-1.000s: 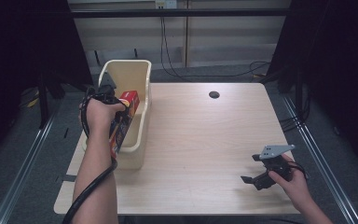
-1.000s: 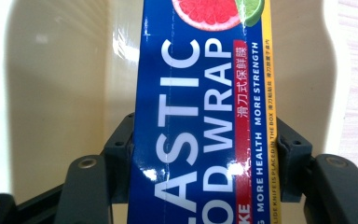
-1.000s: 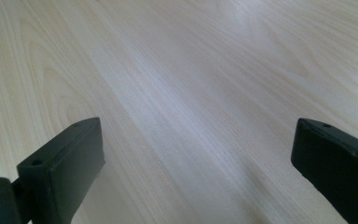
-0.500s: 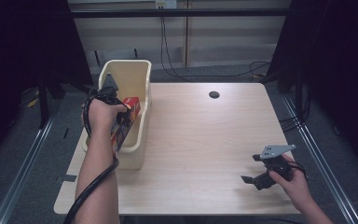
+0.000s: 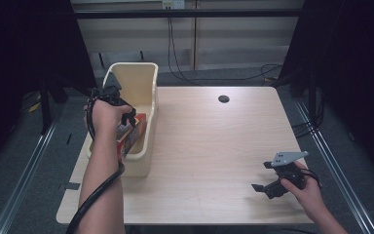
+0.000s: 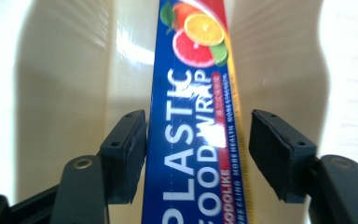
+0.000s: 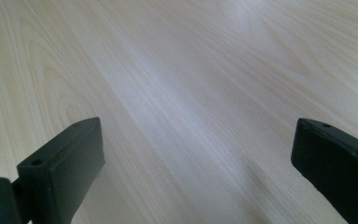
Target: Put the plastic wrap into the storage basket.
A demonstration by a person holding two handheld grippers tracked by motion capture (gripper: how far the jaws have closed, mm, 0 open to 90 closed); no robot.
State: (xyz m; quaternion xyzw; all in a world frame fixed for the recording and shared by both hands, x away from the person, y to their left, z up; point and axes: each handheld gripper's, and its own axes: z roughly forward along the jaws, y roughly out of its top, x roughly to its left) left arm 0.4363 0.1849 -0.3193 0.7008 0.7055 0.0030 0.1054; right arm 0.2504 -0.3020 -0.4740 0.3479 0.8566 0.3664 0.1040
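Since the box is already down in the bin, the release matters most.
Plastic wrap box [image 6: 193, 140]: lies in the cream bin [image 5: 143, 80].
Left gripper [image 6: 198, 154]: jaws just opening, right pad clear of the box; lift straight out.
Right gripper [image 5: 268, 187]: jaws wide, empty, over the table [image 5: 214, 146].

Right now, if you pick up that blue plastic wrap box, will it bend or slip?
The plastic wrap box looks like stiff cardboard, so probably no bending. Its glossy print may be slippery. It is long and narrow, so it may tip inside the bin.
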